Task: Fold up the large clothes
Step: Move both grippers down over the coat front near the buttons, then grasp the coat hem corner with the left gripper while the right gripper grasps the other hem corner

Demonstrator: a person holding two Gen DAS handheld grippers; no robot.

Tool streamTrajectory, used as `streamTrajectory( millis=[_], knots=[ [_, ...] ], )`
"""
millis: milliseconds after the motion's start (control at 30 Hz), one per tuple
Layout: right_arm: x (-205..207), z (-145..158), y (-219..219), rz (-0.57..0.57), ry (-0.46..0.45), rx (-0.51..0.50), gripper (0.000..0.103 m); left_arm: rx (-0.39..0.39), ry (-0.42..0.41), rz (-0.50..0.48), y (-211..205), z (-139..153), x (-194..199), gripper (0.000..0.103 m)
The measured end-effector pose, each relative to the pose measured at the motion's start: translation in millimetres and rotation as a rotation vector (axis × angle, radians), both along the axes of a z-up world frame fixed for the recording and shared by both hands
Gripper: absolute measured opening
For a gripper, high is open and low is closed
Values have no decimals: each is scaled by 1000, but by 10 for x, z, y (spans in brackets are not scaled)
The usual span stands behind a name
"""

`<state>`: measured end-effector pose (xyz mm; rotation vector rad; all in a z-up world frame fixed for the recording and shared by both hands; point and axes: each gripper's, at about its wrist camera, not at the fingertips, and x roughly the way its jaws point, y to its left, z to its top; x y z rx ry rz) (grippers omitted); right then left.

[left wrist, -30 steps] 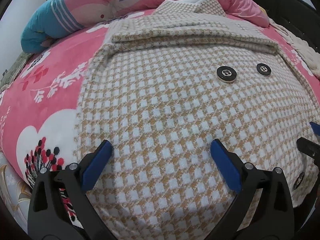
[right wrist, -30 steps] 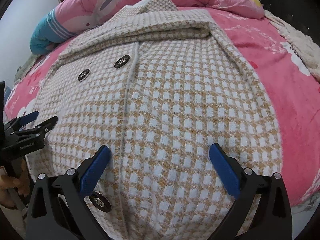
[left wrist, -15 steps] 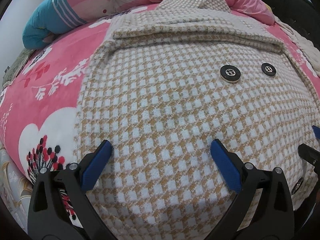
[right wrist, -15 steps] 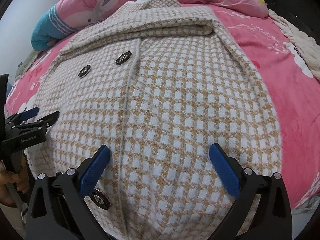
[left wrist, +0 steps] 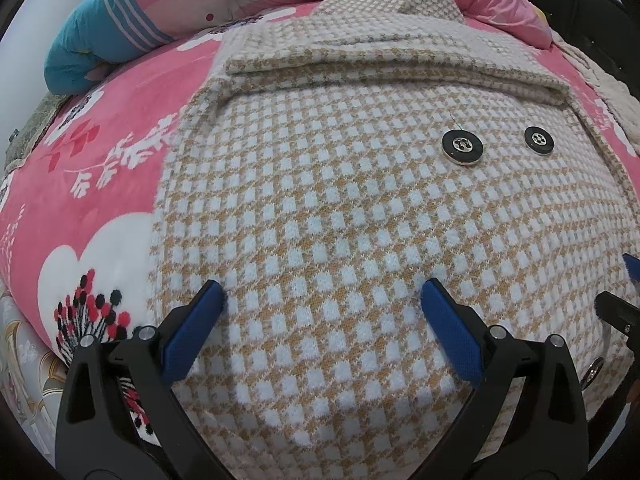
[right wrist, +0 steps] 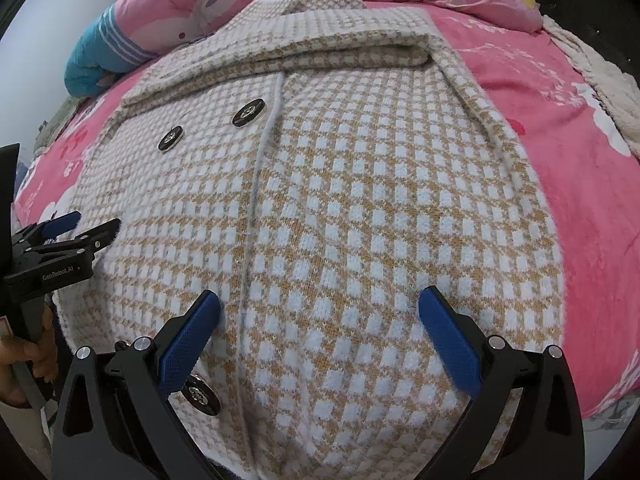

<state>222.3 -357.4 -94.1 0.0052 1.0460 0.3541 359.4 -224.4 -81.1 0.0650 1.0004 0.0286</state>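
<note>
Both grippers, left & right, hovered wide apart, empty, over coat hem at bed edge, apparently readying next fold.

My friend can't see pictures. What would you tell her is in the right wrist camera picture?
A checked tan-and-white coat lies flat on a pink flowered blanket, sleeves folded across its top. The right gripper hangs open over the near hem, its blue fingers spread. The left gripper shows at the left edge, beside the coat's black buttons.
</note>
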Motion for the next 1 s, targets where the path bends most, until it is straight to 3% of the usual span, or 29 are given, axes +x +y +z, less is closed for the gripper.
streamTrajectory(
  millis=[67,167,433,533,633,1000],
  knots=[
    [-6,-8,-10,4,-4,4,97,-4,-7,-6,12,24,13,96],
    [-35,-14,-5,-1,-25,6,97,-19,-32,-19,467,-16,-509,96],
    [-116,-29,-24,-15,-55,12,97,-67,-144,-80,713,153,-1104,96],
    [-140,-34,-33,-14,-64,15,97,-88,-178,-86,1187,218,-1711,96],
    [-142,-24,-26,-13,-68,14,97,-111,-215,-88,1320,254,-1901,96],
    [-151,-35,-51,-7,-41,0,97,-155,-232,-121,1691,15,-2613,95]
  ],
)
